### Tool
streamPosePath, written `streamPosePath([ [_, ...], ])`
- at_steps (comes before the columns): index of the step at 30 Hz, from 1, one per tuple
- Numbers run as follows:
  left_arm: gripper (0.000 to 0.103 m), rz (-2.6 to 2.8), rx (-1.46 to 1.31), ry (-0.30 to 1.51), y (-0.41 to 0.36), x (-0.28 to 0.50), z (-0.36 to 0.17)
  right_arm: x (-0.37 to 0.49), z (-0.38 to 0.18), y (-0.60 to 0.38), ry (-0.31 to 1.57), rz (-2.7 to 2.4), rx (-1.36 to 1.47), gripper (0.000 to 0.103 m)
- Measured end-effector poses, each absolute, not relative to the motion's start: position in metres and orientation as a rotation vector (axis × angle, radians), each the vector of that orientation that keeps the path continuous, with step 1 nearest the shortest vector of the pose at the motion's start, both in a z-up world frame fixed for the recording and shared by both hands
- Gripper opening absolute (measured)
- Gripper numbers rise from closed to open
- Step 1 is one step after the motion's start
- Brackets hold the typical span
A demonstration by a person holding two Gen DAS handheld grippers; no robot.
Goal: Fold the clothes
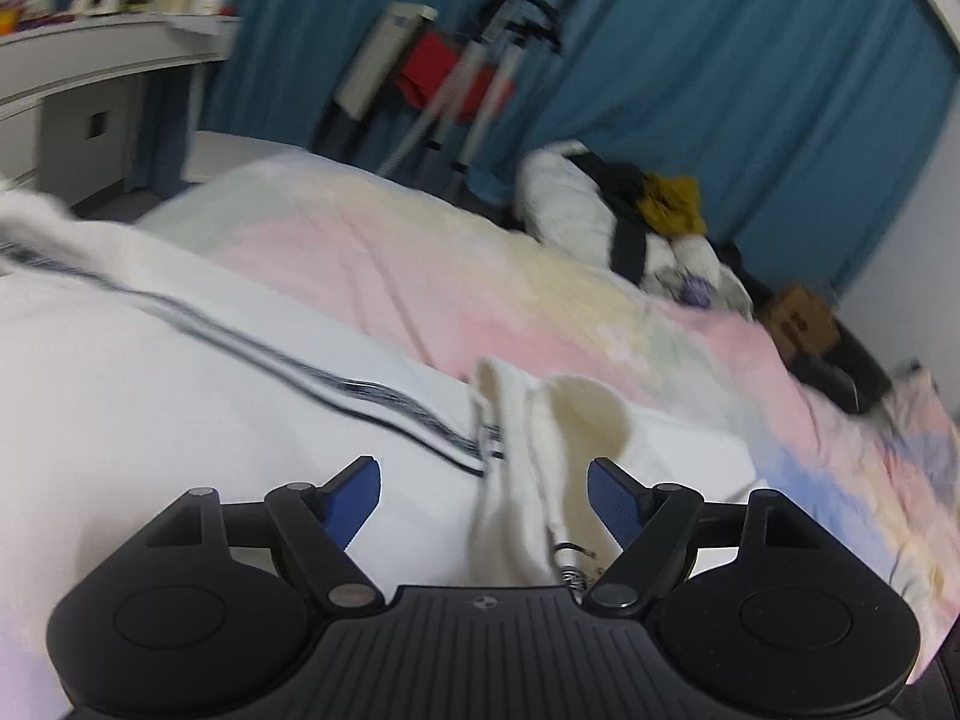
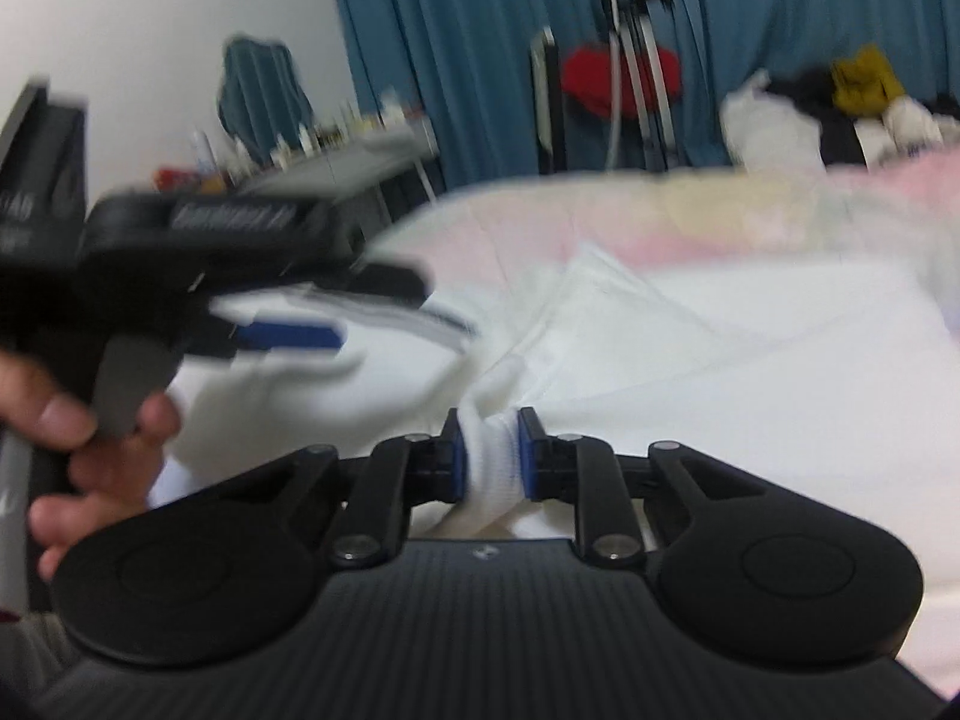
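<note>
Where pinched, bunched white garment [image 2: 489, 456]

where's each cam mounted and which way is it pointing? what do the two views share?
Left wrist: on the left gripper, looking along its open fingers over the white black-striped garment on the pastel bedsheet.
Right wrist: on the right gripper, shut on a bunched white cloth fold; the left gripper and the person's left hand show.
Shared: garment, bed, blue curtain, clothes pile.

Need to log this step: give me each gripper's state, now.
Left gripper: open, fingers astride the white garment, not clamping.
Right gripper: shut on the white garment.
</note>
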State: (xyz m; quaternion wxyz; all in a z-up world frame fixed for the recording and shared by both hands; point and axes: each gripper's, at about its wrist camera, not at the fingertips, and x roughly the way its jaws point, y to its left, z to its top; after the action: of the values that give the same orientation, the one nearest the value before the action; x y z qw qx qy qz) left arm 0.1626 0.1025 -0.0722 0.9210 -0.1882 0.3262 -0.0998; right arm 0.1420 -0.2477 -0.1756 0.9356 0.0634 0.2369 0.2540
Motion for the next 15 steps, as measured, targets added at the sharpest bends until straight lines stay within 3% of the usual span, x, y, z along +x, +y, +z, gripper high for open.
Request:
streamPosePath([
  [6,0.078,-0.054,-0.468,0.687,0.163,0.135,-0.047,0.157,-0.191,-0.251,0.574,0.52,0.14,0.021],
  [15,0.079,0.141,-0.608,0.686,0.238,0.101,-0.042,0.145,-0.162,-0.275,0.579,0.511,0.266,0.029],
])
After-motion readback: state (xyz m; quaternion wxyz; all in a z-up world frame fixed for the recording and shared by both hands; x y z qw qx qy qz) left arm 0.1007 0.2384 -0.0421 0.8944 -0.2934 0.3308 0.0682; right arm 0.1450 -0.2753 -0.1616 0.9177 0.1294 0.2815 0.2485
